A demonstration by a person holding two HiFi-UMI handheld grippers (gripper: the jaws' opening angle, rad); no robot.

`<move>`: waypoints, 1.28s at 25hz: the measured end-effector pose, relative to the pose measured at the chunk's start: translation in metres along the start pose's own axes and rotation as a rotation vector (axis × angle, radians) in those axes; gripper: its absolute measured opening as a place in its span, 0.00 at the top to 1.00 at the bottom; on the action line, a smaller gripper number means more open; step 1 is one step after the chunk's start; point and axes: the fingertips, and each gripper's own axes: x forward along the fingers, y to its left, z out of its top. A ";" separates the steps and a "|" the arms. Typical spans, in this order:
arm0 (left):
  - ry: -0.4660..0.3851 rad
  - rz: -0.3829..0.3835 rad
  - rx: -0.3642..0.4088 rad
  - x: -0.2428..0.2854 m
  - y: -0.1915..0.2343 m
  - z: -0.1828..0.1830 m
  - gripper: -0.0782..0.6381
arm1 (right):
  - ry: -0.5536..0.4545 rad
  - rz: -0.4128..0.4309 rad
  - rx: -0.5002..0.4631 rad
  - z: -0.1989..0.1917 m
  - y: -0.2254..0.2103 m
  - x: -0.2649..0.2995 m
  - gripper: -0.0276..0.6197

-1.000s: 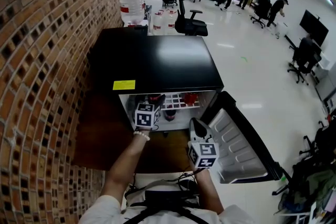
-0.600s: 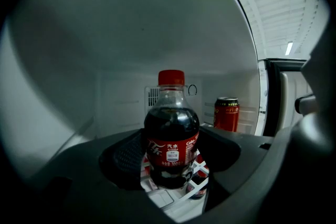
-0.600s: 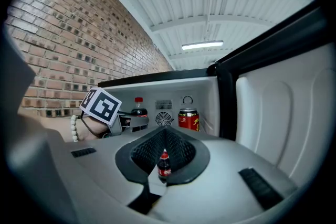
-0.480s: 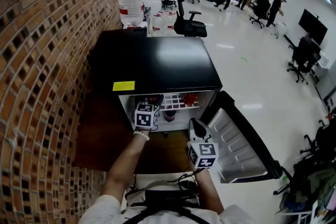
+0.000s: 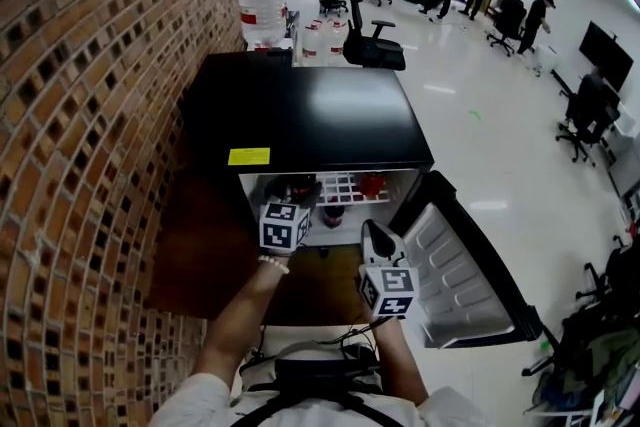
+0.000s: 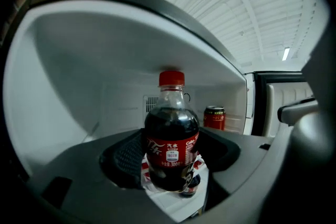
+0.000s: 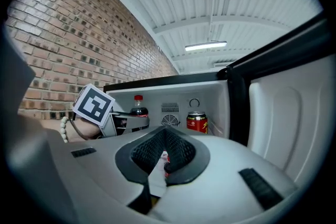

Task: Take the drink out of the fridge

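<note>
A small cola bottle (image 6: 172, 139) with a red cap stands at the left of the open fridge's top shelf. My left gripper (image 6: 172, 157) is shut on it, one pad pressed against each side of its body. The right gripper view shows the same bottle (image 7: 138, 107) behind the left gripper's marker cube (image 7: 93, 105). A red can (image 6: 214, 117) stands further right on the shelf (image 7: 197, 122). My right gripper (image 7: 165, 157) hangs shut and empty in front of the fridge, below the shelf level (image 5: 375, 240). From the head view the left gripper (image 5: 298, 193) reaches into the fridge opening.
The black mini fridge (image 5: 310, 115) stands against a brick wall (image 5: 90, 115); its door (image 5: 455, 265) is swung open to the right. Water jugs (image 5: 262, 10) and office chairs (image 5: 370, 45) stand behind it. People work far across the room.
The left gripper has stayed at the fridge mouth, its marker cube slightly nearer to me. The right gripper has hardly moved. The head view has shifted a little.
</note>
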 end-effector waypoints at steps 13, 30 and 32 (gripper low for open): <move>0.015 0.000 0.047 -0.083 -0.005 -0.033 0.47 | 0.006 0.048 0.011 -0.006 0.038 -0.002 0.94; 0.125 0.109 -0.061 -0.145 0.036 -0.138 0.47 | 0.029 0.077 -0.018 -0.013 0.064 -0.005 0.93; 0.143 0.130 -0.078 -0.149 0.043 -0.150 0.47 | 0.031 0.082 -0.021 -0.015 0.066 -0.005 0.94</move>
